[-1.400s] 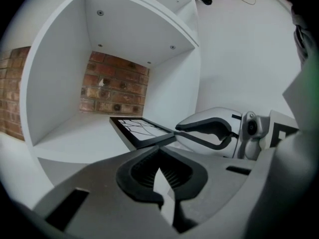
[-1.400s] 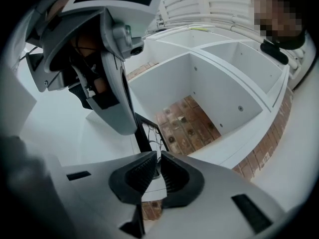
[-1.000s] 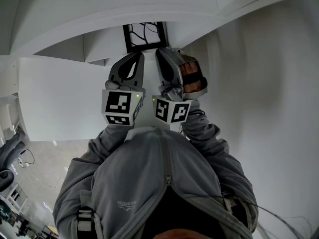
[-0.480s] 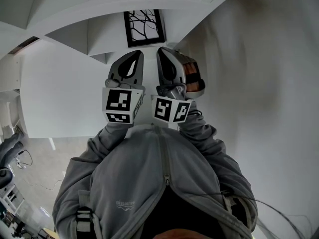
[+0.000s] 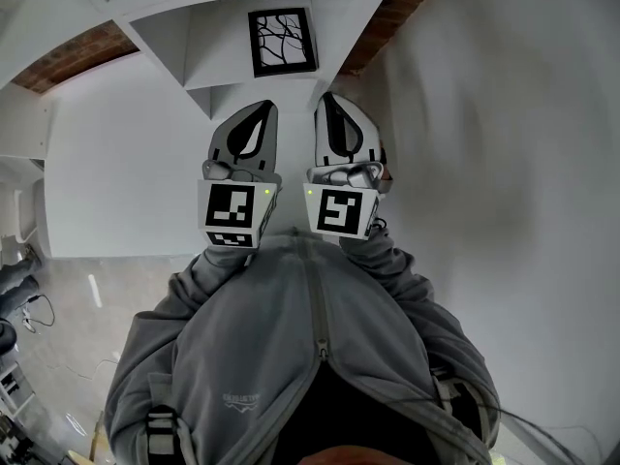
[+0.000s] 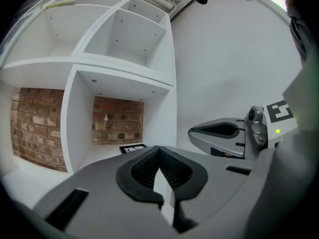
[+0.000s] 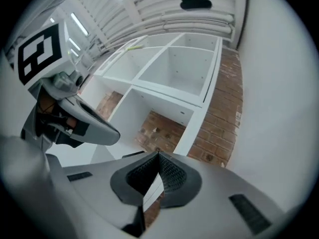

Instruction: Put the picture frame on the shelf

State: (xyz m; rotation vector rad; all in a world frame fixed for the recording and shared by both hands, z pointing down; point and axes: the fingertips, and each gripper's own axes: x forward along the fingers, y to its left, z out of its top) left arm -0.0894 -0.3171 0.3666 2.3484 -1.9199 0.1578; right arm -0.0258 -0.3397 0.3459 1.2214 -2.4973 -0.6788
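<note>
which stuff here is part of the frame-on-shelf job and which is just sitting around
Job: picture frame, in a lower shelf compartment; white shelf; left gripper, shut, empty; right gripper, jaws just closed on nothing.

Just around: brick wall behind the shelf; white wall; the person's grey hoodie.

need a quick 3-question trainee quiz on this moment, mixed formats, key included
1. True or false: the right gripper holds the picture frame.
2. Where is the picture frame? A) in a compartment of the shelf B) on the floor C) between the left jaws
3. Fill in: both grippers' jaws are ____.
Key: 1 false. 2 A. 3 shut; the left gripper and the right gripper both have nothing between their jaws.
</note>
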